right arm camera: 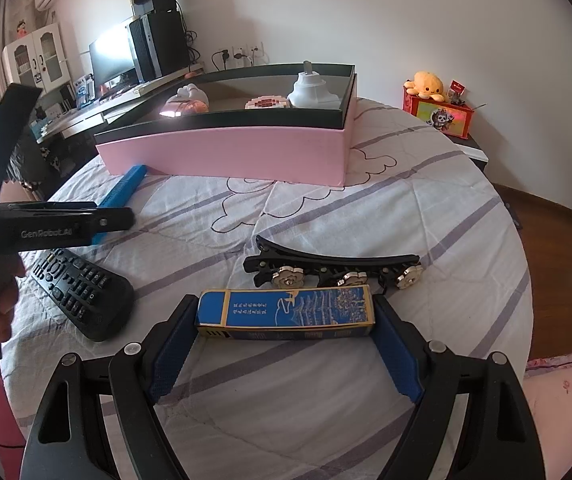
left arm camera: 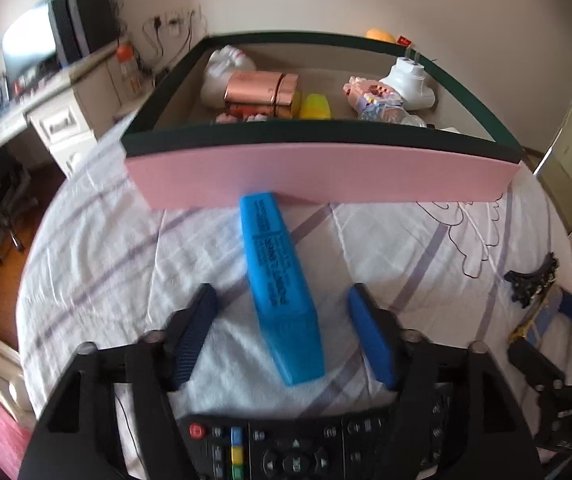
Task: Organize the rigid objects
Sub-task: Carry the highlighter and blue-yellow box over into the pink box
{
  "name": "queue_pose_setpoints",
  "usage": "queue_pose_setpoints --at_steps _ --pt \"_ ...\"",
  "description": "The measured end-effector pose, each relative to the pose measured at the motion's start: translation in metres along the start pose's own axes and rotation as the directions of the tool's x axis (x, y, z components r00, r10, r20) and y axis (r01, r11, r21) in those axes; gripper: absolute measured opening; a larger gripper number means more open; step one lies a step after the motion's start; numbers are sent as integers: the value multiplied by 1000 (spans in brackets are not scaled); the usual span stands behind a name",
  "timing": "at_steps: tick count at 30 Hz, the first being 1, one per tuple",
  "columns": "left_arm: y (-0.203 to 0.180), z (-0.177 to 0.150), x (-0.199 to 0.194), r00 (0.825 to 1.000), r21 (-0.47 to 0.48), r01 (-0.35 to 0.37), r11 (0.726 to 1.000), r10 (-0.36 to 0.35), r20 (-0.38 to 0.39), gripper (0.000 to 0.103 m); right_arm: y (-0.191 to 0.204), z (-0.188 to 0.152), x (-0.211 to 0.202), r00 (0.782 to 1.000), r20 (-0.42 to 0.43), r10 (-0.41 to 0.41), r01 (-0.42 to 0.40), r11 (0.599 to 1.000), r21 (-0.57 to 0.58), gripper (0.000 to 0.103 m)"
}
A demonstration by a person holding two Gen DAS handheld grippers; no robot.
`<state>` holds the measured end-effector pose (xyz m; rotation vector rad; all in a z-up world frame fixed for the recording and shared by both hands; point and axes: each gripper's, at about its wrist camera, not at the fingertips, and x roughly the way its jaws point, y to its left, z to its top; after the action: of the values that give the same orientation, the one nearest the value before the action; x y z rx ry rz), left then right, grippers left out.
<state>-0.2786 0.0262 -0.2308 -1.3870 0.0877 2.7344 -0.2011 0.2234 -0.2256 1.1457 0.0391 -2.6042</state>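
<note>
**Two items bracketed on the bed, box waiting beyond**

The blue highlighter (left arm camera: pixel 282 288) lies flat on the striped bedsheet (left arm camera: pixel 98 240), its far tip touching the pink wall of the storage box (left arm camera: pixel 326 178). It is bracketed by the fingers (left arm camera: pixel 370 336) of the left gripper (left arm camera: pixel 282 334); a gap shows on each side, so the marker is not yet pinched, and the fingers are noted as released around it. The approach along the marker's length is judged to suit a grip across its narrow sides.

The blue carton (right arm camera: pixel 286 312) is spanned end to end by the right gripper (right arm camera: pixel 286 344). The fingers appear to touch both ends, so it is judged grasped while resting on the bed.

The box already holds a white plug adapter (left arm camera: pixel 406 80) and a rose-gold case (left arm camera: pixel 262 88). The hair clip (right arm camera: pixel 334 268) and remote control (right arm camera: pixel 82 292) lie loose nearby, presumably awaiting sorting.
</note>
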Motion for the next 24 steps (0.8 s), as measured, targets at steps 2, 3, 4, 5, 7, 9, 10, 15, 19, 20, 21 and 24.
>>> queue_pose_setpoints --at_steps 2,3,4,5,7,9,10,15,19,20,21,24 --pt "-1 0 1 1000 18 0 1000 0 17 30 0 0 0 1000 -1 -2 2 1000 -1 85" --pt "1 -1 0 1000 18 13 1000 -14 22 28 0 0 0 1000 -1 -2 2 1000 -2 85" --pt "3 -1 -1 1000 15 17 1000 -18 26 27 0 0 0 1000 1 -6 6 1000 -3 84" --pt "5 -2 -3 999 9 14 1000 -14 33 27 0 0 -1 1000 4 -9 9 1000 -1 84" --pt "7 -5 -9 999 22 -7 1000 6 46 27 0 0 -1 1000 6 -16 16 1000 -1 84" --pt "8 -6 -15 998 18 -2 1000 1 55 27 2 0 -2 1000 7 -28 28 1000 2 84" --pt "8 -7 -18 998 23 2 1000 -4 58 27 2 1 -2 999 7 -33 33 999 3 84" --pt "9 -7 -39 995 41 14 999 -17 93 27 6 2 -7 999 20 -39 39 999 10 84" --pt "8 -9 -54 993 55 19 998 -26 117 27 13 6 -16 998 39 -41 41 999 2 84" --pt "7 -9 -59 991 60 26 998 -33 127 27 15 8 -19 998 50 -41 41 999 1 84" --pt "8 -10 -63 991 59 26 998 -34 132 27 17 9 -22 997 59 -43 43 999 -1 84" --pt "8 -11 -77 987 60 28 998 -37 158 27 23 13 -34 995 91 -49 50 999 -7 84"
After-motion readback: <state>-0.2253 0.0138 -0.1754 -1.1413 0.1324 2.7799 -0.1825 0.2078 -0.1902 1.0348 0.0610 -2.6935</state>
